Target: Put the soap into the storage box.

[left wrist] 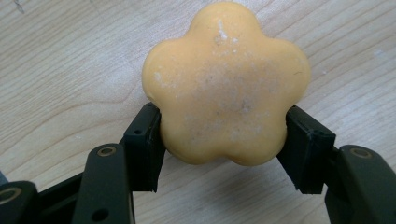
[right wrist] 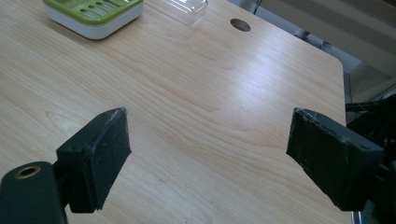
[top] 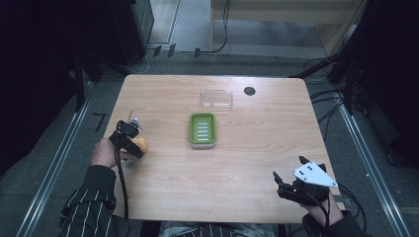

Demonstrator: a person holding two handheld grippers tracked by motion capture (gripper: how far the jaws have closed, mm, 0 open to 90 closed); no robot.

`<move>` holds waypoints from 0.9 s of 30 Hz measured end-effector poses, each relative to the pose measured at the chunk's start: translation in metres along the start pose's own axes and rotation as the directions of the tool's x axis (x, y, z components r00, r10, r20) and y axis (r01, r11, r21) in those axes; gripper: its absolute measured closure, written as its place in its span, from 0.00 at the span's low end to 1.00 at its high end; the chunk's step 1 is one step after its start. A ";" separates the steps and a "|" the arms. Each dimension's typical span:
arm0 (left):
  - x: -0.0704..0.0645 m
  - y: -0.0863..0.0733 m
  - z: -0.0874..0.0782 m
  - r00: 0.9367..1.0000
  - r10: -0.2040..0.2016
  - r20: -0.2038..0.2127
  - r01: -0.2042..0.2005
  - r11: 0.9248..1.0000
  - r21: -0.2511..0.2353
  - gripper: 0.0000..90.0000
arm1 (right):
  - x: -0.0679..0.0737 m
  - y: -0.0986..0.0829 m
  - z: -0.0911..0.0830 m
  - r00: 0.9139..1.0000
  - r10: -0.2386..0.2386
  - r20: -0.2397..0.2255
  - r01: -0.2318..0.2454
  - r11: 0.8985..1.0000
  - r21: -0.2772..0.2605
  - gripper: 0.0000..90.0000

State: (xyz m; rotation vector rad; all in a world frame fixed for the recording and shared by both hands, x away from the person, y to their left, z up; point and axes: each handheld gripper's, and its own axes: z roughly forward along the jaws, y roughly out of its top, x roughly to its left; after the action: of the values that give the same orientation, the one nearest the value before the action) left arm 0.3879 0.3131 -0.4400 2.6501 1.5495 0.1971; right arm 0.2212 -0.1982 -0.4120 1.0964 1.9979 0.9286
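An orange flower-shaped soap (left wrist: pixel 226 81) lies on the wooden table (top: pixel 247 148) at its left side. My left gripper (left wrist: pixel 224 140) is shut on it, one jaw pressed against each side of its lower lobes. In the high view the soap (top: pixel 143 144) sticks out from the left gripper (top: pixel 139 147). A green soap dish (top: pixel 190 131) with a slotted insert sits mid-table, nothing lying in it. My right gripper (top: pixel 288 167) stands open near the front right corner, with bare wood between its jaws (right wrist: pixel 210 154).
A clear plastic lid (top: pixel 217 98) lies just behind the green dish (right wrist: pixel 88 25), toward the far edge. A round cable hole (top: pixel 249 91) is to its right. Floor cables run beyond the table's far and right edges.
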 end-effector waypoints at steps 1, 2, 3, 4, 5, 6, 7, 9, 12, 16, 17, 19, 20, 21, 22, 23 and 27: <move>0.000 0.000 -0.001 1.000 0.001 0.002 -0.001 1.000 -0.002 0.44 | 0.000 0.000 0.000 1.000 -0.001 0.000 0.001 1.000 0.001 0.15; -0.001 0.000 -0.003 1.000 0.006 0.001 -0.006 1.000 -0.001 0.44 | 0.000 0.000 0.000 1.000 0.000 0.000 0.000 1.000 0.001 0.15; -0.002 0.000 -0.004 1.000 0.006 -0.001 -0.006 1.000 -0.005 0.44 | 0.000 0.000 0.000 1.000 -0.001 0.000 0.001 1.000 0.000 0.15; -0.004 0.001 -0.006 1.000 0.010 0.003 -0.010 1.000 -0.004 0.44 | 0.000 0.000 0.000 1.000 -0.001 0.000 0.001 1.000 0.000 0.15; -0.005 0.001 -0.008 1.000 0.015 0.003 -0.015 1.000 -0.008 0.44 | 0.000 0.000 0.000 1.000 -0.001 0.000 0.001 1.000 0.001 0.15; -0.007 0.002 -0.009 1.000 0.021 0.005 -0.021 1.000 -0.009 0.44 | 0.000 0.000 0.000 1.000 -0.001 0.000 0.001 1.000 0.001 0.15; -0.008 0.002 -0.011 1.000 0.024 0.007 -0.024 1.000 -0.010 0.44 | 0.000 0.000 0.000 1.000 -0.001 0.001 0.001 1.000 0.001 0.15; -0.010 0.004 -0.014 0.999 0.034 0.006 -0.034 0.999 -0.020 0.44 | 0.000 0.000 0.000 1.000 -0.001 0.000 0.001 1.000 0.001 0.15; -0.015 0.005 -0.018 0.999 0.046 0.010 -0.045 0.999 -0.017 0.44 | 0.000 0.000 0.000 1.000 -0.001 0.000 0.001 1.000 0.002 0.15; -0.019 0.007 -0.020 0.998 0.061 0.008 -0.061 0.998 -0.019 0.44 | 0.000 0.000 0.000 1.000 -0.001 0.000 0.001 1.000 0.002 0.15; -0.020 0.007 -0.021 0.998 0.062 0.010 -0.061 0.998 -0.015 0.44 | 0.000 0.000 0.000 1.000 -0.001 0.000 0.001 1.000 0.001 0.15; -0.022 0.008 -0.023 0.998 0.067 0.010 -0.067 0.998 -0.015 0.44 | 0.000 0.000 0.000 1.000 -0.001 0.000 0.001 1.000 0.002 0.15; -0.023 0.009 -0.023 0.998 0.068 0.007 -0.068 0.997 -0.020 0.44 | 0.000 0.000 0.000 1.000 -0.001 -0.001 0.001 1.000 0.002 0.15; -0.025 0.009 -0.024 0.997 0.074 0.012 -0.073 0.997 -0.016 0.44 | 0.000 0.000 0.000 1.000 -0.001 -0.001 0.001 1.000 0.002 0.15; -0.026 0.010 -0.025 0.997 0.076 0.012 -0.076 0.997 -0.022 0.44 | 0.000 0.000 0.000 1.000 -0.002 -0.001 0.002 1.000 0.003 0.15; -0.027 0.011 -0.026 0.997 0.079 0.014 -0.078 0.997 -0.024 0.44 | 0.000 0.000 0.000 1.000 -0.002 -0.001 0.002 1.000 0.003 0.15; -0.033 0.014 -0.029 0.995 0.102 0.016 -0.102 0.995 -0.022 0.44 | 0.000 0.000 0.000 1.000 -0.003 0.000 0.003 1.000 0.003 0.15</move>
State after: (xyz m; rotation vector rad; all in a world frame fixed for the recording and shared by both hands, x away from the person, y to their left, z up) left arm 0.3800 0.2770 -0.4119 2.7094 1.4005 0.1942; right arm 0.2212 -0.1978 -0.4121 1.0953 2.0010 0.9247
